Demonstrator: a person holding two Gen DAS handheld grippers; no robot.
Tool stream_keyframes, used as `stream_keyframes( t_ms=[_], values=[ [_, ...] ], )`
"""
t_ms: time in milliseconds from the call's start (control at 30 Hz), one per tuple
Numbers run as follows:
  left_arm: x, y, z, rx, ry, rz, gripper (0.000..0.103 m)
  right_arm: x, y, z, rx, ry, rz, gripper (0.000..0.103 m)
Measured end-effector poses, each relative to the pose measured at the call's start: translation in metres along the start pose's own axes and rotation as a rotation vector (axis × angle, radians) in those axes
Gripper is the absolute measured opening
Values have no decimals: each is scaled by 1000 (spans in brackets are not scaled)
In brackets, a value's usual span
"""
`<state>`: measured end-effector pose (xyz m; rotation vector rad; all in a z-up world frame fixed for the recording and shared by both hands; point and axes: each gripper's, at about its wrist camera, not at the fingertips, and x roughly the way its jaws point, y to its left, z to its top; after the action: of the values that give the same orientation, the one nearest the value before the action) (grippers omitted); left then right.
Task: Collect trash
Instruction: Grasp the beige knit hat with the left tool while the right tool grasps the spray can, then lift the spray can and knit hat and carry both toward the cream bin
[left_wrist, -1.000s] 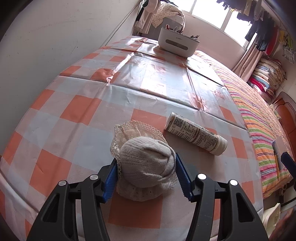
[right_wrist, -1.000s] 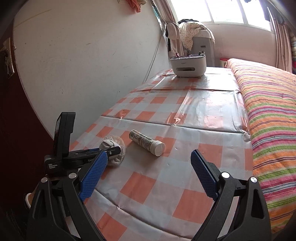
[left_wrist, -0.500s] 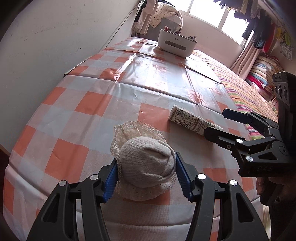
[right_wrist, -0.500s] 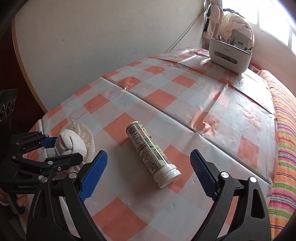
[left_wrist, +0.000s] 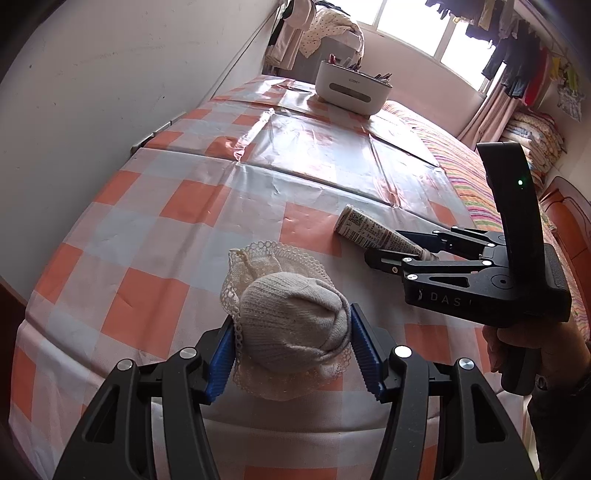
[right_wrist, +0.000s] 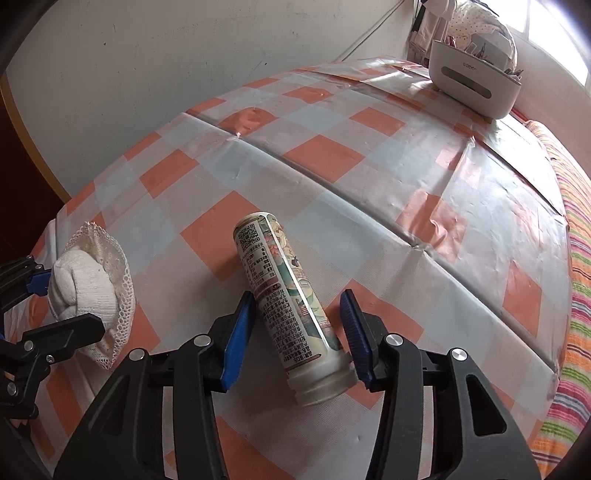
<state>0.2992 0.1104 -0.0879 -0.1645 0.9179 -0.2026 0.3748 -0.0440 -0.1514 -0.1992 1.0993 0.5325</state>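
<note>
- Covering the whole work surface: checked tablecloth (right_wrist: 325, 155) in orange, pale blue and white, running from the near edge to the far end by the window.
- Standing at the far end, well apart from the work: white caddy (right_wrist: 474, 86).
- Lying on its side near the table's near edge: printed tube (right_wrist: 284, 295), the task's thing in hand. Long axis running near-to-far with a slight lean to the left at the far end; capped end nearest the camera.
- Straddling the tube's near half: right gripper (right_wrist: 297, 332). Jaws closing at this moment, tube between them; left pad at or just off the label, right pad still showing a narrow gap higher up, close to the cap rim. Firm clamp not yet evident.
- Pointing along the tube rather than across it, so the pads are meeting its curved sides. Judged: squeeze needing to finish before any lifting, since a round tube tends to roll out of a loose pinch.
- Sitting to the left of the tube, near but not touching: rolled white sock with lace trim (left_wrist: 291, 325).
- Clamping that sock on both sides: left gripper (left_wrist: 291, 354), pads pressing into the knit.
- Nearer hand for the tube: right.
</note>
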Motion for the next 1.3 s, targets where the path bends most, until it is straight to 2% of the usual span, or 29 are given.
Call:
stream_keyframes(
  t_ms=[33, 100, 433, 733, 1300],
  values=[
    [-1, -1, -1, 3, -1, 2, 55, -2, 1, -2, 4, -2, -1, 33],
    [-3, -2, -3, 8, -3, -1, 55, -6, 2, -8, 20, -5, -3, 28],
    [-22, -21, -20, 63, -23, -24, 55, -52, 11, -77, 178, -92, 60, 28],
    [-39, -37, -42, 94, -41, -45, 55, -99, 18, -151, 293, -166, 31, 28],
    [-67, -80, -82, 226, -81, -48, 55, -163, 25, -247, 475, -318, -1, 28]
  ],
)
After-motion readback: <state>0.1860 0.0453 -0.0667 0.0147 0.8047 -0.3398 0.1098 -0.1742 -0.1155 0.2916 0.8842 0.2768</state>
